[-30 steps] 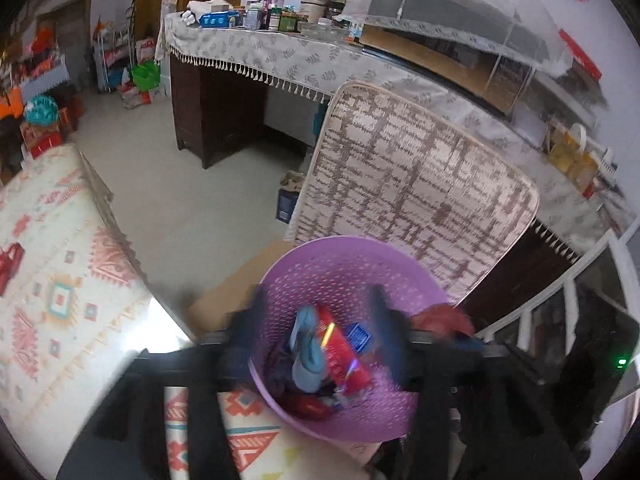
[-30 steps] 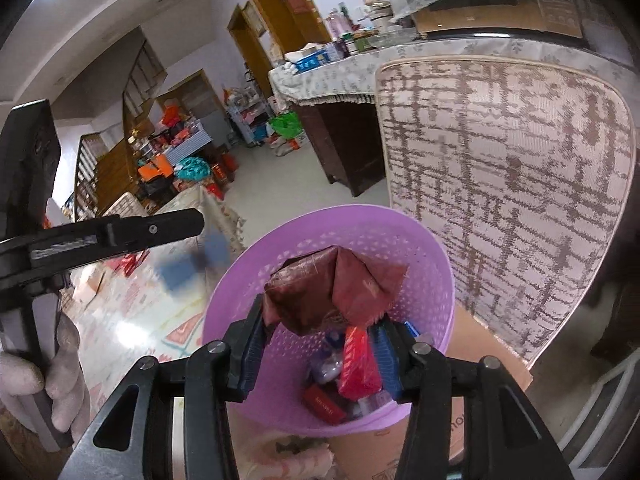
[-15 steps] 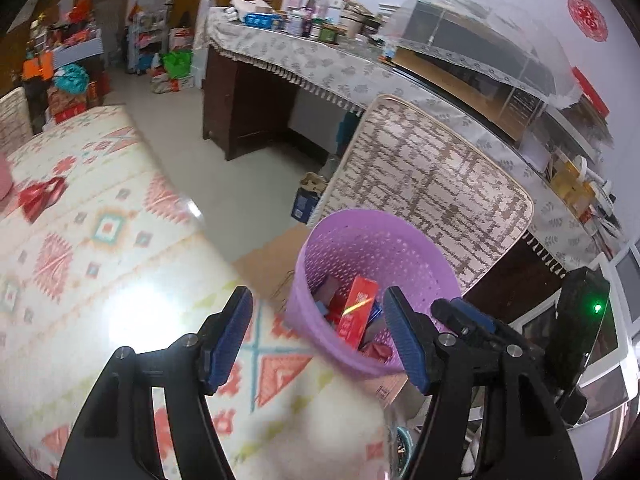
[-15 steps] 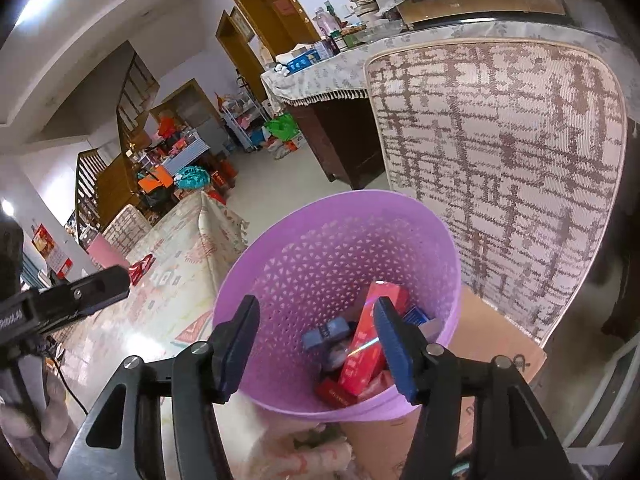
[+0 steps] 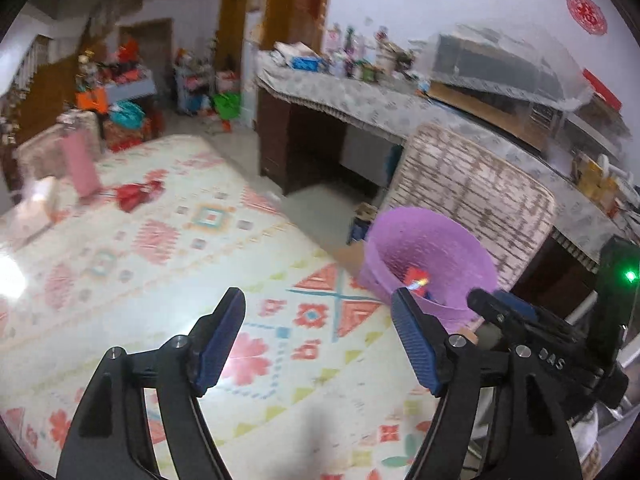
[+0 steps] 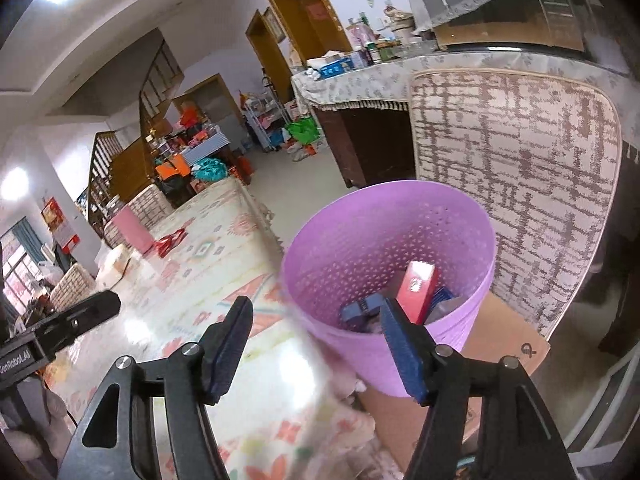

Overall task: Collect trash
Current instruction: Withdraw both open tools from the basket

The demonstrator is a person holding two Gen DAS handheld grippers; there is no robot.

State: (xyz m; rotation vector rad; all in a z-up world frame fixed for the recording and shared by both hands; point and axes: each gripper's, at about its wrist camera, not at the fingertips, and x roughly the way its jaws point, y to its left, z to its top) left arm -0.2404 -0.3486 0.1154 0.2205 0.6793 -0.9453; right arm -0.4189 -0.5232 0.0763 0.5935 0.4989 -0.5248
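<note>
A purple perforated basket [image 6: 380, 216] stands on a cardboard box [image 6: 508, 344] by the table's edge. It holds a red carton [image 6: 416, 292], a blue packet [image 6: 360, 308] and other wrappers. My right gripper [image 6: 316, 312] hovers just in front of the basket, its jaws opening with nothing between them. My left gripper [image 5: 318, 304] is over the patterned tablecloth [image 5: 180, 248], left of the basket [image 5: 432, 248]; its jaws are opening too, and they are empty. A red wrapper [image 5: 136, 194] lies far back on the cloth, beside a pink box [image 5: 82, 160].
A woven chair back [image 6: 516, 168] stands right behind the basket. A long cloth-covered counter [image 5: 360, 100] with bottles runs along the wall. A white tissue pack [image 5: 38, 200] lies at the table's far left. Bare floor [image 5: 320, 204] separates table and counter.
The right gripper let a crumpled brown-red wrapper go into the basket and drew back. The left gripper swung left from above the basket to over the tablecloth. Both jaws widened.
</note>
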